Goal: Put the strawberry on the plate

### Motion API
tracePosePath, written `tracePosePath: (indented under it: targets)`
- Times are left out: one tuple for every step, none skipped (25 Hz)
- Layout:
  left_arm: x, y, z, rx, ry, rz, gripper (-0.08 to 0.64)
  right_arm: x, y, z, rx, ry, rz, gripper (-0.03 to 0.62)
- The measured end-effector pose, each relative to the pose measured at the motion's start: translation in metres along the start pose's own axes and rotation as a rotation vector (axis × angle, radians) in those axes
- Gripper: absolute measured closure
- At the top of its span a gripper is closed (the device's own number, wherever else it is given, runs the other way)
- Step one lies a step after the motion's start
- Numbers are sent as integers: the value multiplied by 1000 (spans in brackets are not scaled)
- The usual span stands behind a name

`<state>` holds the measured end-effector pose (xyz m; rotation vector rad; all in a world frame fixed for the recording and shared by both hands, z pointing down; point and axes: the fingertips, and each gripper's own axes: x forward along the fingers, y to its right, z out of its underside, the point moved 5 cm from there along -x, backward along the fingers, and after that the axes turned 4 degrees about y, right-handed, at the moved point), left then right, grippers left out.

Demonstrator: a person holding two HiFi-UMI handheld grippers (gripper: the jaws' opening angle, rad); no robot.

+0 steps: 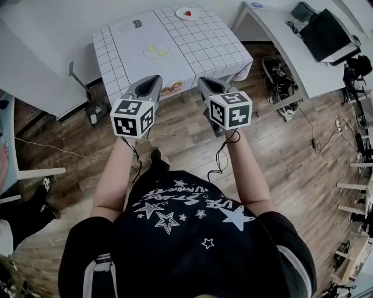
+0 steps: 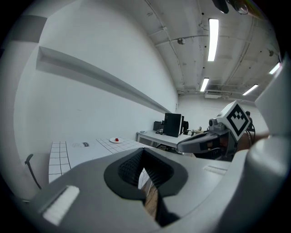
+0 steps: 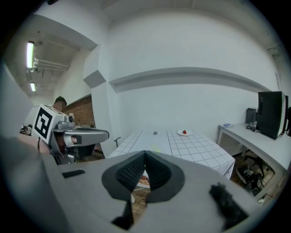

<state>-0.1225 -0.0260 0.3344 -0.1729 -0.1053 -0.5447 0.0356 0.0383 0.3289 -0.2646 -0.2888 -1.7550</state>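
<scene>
Claws clenched empty: left claw (image 1: 154, 83) and right claw (image 1: 205, 85) hang side by side near the front edge of the gridded desk (image 1: 204, 49). Far across it, a small red strawberry (image 1: 187, 13) sits on a white plate (image 1: 180, 15), too small to tell which way it points.

strawberry (image 1: 187, 12): tiny, far | table label (image 1: 137, 24): unreadable | desk (image 1: 274, 35): cut off at top

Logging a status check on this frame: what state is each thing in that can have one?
left gripper: shut, empty.
right gripper: shut, empty.
strawberry: lying on the plate.
plate: at the table's far corner, holding the strawberry.
ceiling light: lit.
</scene>
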Motion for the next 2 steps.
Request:
tracePosePath:
  targets:
    - [-1,-5,-2,-4,-4,0,554,3,-3,-4,-2,-4,-2,578]
    - [-1,-9,-3,-8,-9,0,554,7,-6,-8,-4,-8,-4,578]
